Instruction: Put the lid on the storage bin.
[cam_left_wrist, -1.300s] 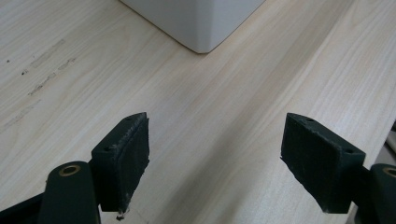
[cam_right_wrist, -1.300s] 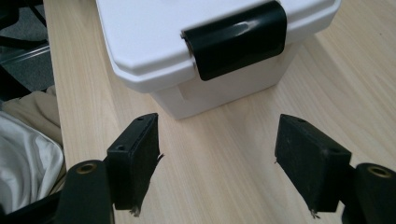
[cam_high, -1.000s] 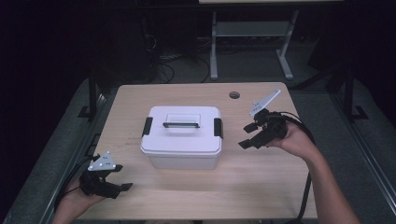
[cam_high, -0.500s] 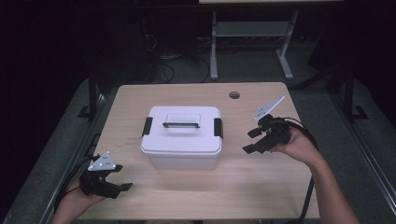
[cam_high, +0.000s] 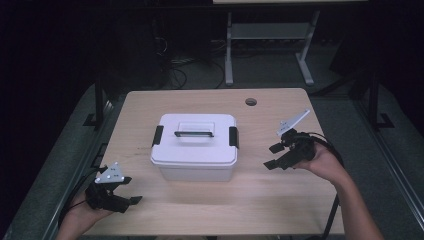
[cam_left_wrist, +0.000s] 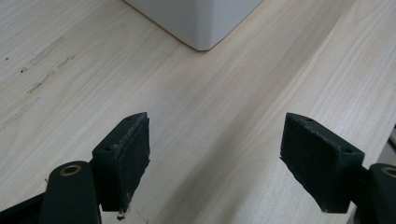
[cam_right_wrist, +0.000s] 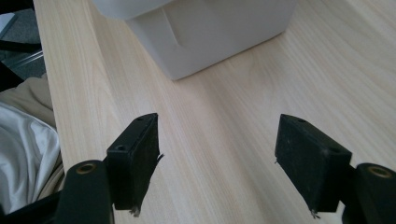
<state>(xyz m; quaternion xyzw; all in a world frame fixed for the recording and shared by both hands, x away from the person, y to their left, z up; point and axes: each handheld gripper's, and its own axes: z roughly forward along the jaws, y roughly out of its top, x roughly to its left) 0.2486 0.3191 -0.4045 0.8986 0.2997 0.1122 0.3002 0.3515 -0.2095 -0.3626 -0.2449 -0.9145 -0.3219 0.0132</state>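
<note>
A white plastic box (cam_high: 195, 147) with a lid, a top handle (cam_high: 194, 133) and black side latches stands in the middle of the wooden table (cam_high: 300, 200). My left gripper (cam_high: 131, 200) rests at the table's front left corner, open and empty, well short of the box. A corner of the box (cam_left_wrist: 201, 23) lies ahead of its jaws in the left gripper view. My right gripper (cam_high: 271, 156) hovers to the right of the box, open with nothing between its jaws. The box's lower corner (cam_right_wrist: 205, 37) shows beyond them in the right gripper view.
A round cable hole (cam_high: 251, 102) sits near the table's far edge. A metal stand (cam_high: 265, 45) and cables stand on the dark floor behind the table. Light cloth (cam_right_wrist: 23, 135) lies past the table edge in the right gripper view.
My right gripper has sunk and drifted slightly toward the table's front, staying right of the box. The left gripper has kept still.
</note>
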